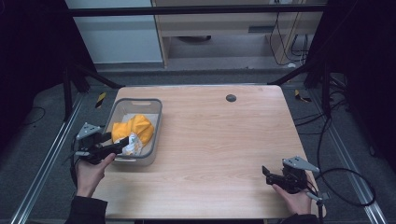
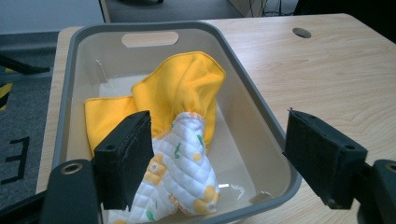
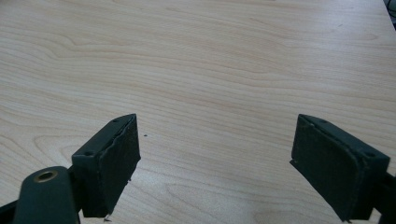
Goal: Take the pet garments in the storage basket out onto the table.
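In the grey plastic bin at the table's left edge lie a soft yellow cloth and a puffy white cloth with little prints. Your left gripper hangs over the bin's near rim, jaws wide apart, holding nothing. Your right gripper sits low over the smooth wood, jaws wide apart too.
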